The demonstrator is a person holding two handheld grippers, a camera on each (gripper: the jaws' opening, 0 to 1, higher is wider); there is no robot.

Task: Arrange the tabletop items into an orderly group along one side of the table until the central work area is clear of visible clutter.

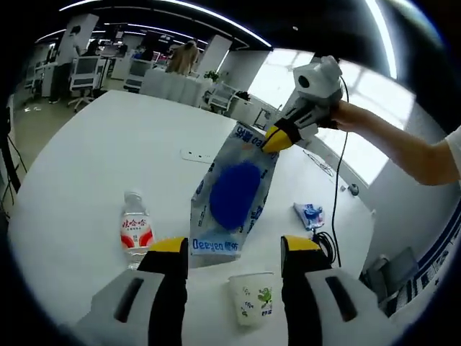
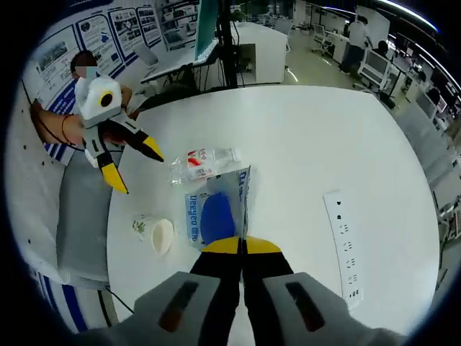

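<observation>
I have the right tool (image 2: 241,246) clamped on the top edge of the blue pouch (image 1: 234,194), holding it upright above the counter (image 2: 302,144). My left tool (image 1: 234,252) hangs open and empty near the paper cup (image 1: 250,297). The water bottle (image 2: 203,163) lies on its side beside the pouch; a small blue packet (image 1: 310,213) and a power strip (image 2: 344,241) sit apart. In my judgement, grouping has barely begun: every item remains unplaced.
</observation>
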